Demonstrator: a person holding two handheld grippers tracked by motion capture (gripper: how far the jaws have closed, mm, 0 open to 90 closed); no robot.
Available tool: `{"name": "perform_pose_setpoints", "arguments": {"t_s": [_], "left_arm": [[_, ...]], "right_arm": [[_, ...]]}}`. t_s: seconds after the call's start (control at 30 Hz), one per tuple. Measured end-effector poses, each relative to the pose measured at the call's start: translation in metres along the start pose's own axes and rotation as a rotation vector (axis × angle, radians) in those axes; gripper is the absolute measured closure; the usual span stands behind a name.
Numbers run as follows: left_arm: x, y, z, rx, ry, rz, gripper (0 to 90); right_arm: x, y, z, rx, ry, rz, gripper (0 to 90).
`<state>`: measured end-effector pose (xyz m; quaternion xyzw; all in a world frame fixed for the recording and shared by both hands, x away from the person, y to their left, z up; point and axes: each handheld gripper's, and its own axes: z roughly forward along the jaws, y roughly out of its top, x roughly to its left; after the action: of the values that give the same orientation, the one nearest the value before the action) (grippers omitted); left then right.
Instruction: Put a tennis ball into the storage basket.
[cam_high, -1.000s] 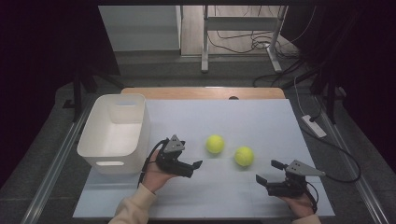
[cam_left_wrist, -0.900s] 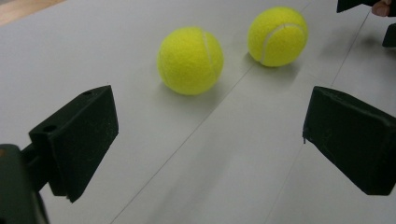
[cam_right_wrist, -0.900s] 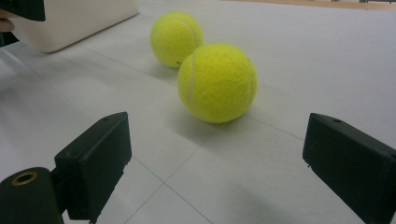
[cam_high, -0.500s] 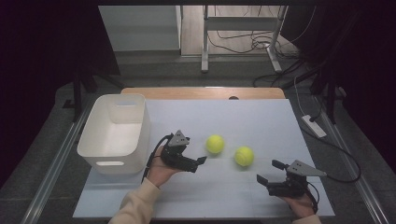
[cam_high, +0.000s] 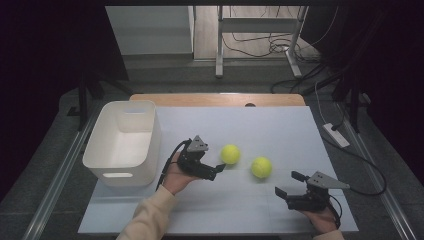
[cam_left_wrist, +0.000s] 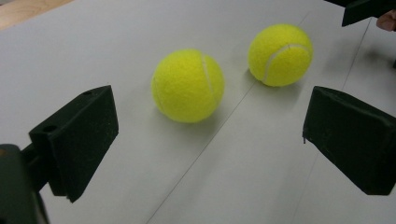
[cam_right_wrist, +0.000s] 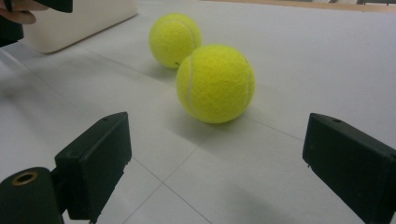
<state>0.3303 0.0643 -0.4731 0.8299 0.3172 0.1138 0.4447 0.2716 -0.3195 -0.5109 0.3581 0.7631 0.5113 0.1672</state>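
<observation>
On the white table sheet (cam_high: 280, 125) in the high view, two yellow tennis balls lie near the middle: the left ball (cam_high: 230, 154) and, just beside it toward the right, the right ball (cam_high: 261, 167), with a small gap between them. The left gripper (cam_high: 218, 169) sits right by the left ball, its jaws pointing at it and apart from it. A white bin (cam_high: 125, 142) stands at the left of the sheet. The right gripper (cam_high: 287, 183) rests near the front edge, well short of the right ball, jaws spread.

Along the left gripper view, both black jaws stand wide apart with nothing between them; the left ball (cam_left_wrist: 187, 85) lies just ahead of the gap, the right ball (cam_left_wrist: 280, 54) behind it.

Along the right gripper view, the jaws are likewise spread and empty, the right ball (cam_right_wrist: 215, 83) ahead on the sheet, the left ball (cam_right_wrist: 175, 39) beyond it, and the bin (cam_right_wrist: 79, 21) at the far left.
</observation>
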Motion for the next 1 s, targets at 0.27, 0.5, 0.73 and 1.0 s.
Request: {"name": "perform_pose_setpoints", "arguments": {"t_s": [0.27, 0.5, 0.73, 1.0], "left_arm": [[0.000, 0.007, 0.007, 0.012, -0.002, 0.011, 3.9], [0.005, 0.008, 0.012, 0.022, -0.001, 0.001, 3.8], [0.006, 0.014, 0.018, 0.031, 0.002, 0.006, 3.5], [0.009, 0.018, 0.026, 0.048, 0.007, 0.005, 3.3]], "right_arm": [[0.000, 0.000, 0.000, 0.000, 0.001, -0.003, 8.2], [0.000, 0.000, 0.000, 0.002, -0.003, -0.001, 8.2], [0.000, 0.000, 0.001, 0.004, -0.002, -0.003, 8.2], [0.000, 0.000, 0.000, 0.004, -0.003, -0.001, 8.2]]}}
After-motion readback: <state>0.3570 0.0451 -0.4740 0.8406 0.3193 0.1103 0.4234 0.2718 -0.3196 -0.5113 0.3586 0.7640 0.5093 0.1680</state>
